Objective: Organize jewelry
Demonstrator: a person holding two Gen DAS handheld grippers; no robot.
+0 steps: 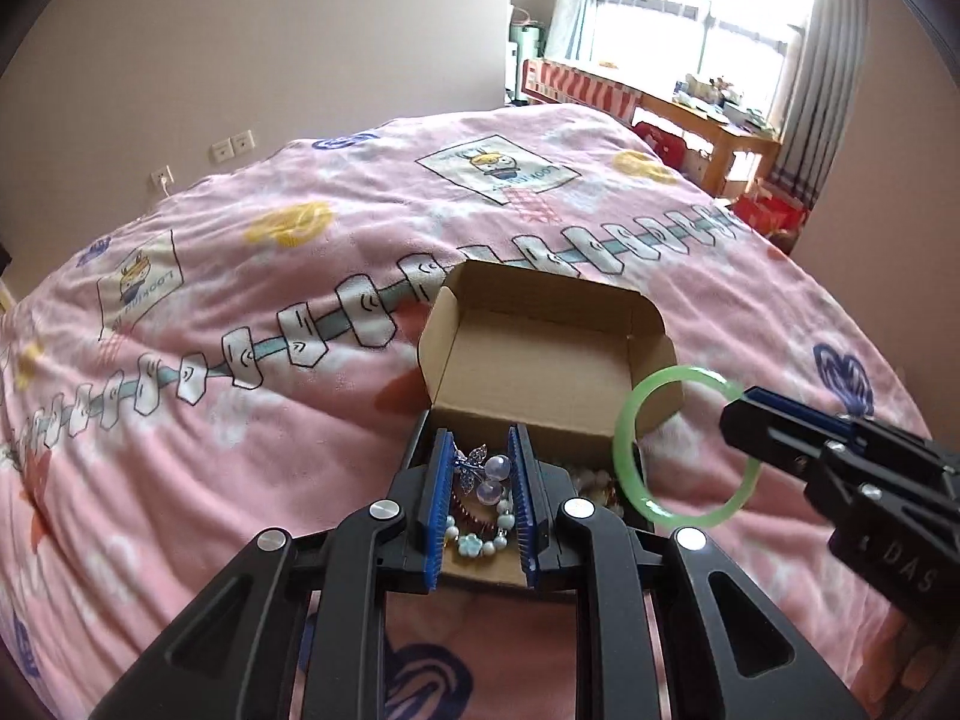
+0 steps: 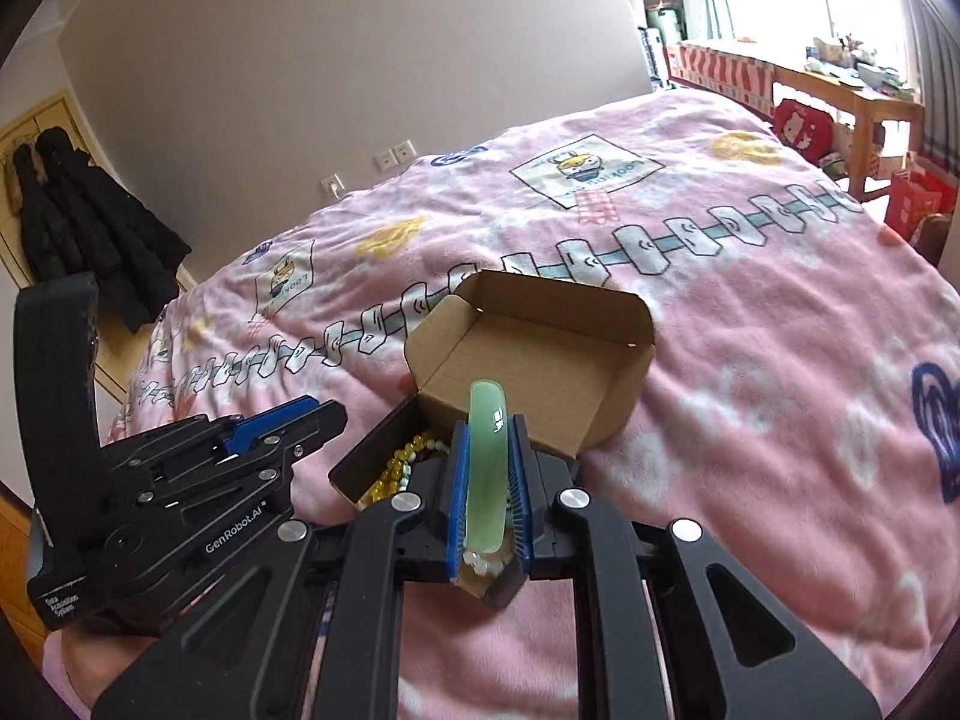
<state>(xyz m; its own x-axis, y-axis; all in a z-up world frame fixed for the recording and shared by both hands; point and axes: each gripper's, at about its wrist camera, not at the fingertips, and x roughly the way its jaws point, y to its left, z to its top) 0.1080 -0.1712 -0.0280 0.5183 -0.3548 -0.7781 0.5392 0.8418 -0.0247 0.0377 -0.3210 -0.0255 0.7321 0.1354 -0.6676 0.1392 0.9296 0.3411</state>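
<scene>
Carefully, I hold the green bangle (image 2: 489,468) clamped edge-on in my right gripper (image 2: 487,483), just right of the open cardboard box (image 1: 540,354); I judge it best lowered flat beside the beads (image 1: 483,543) before letting go. My left gripper (image 1: 480,501) hovers parted and empty over the near compartment. Everything sits on a soft pink quilt (image 1: 240,420), with a desk (image 1: 720,126) by the far window (image 1: 708,24).
</scene>
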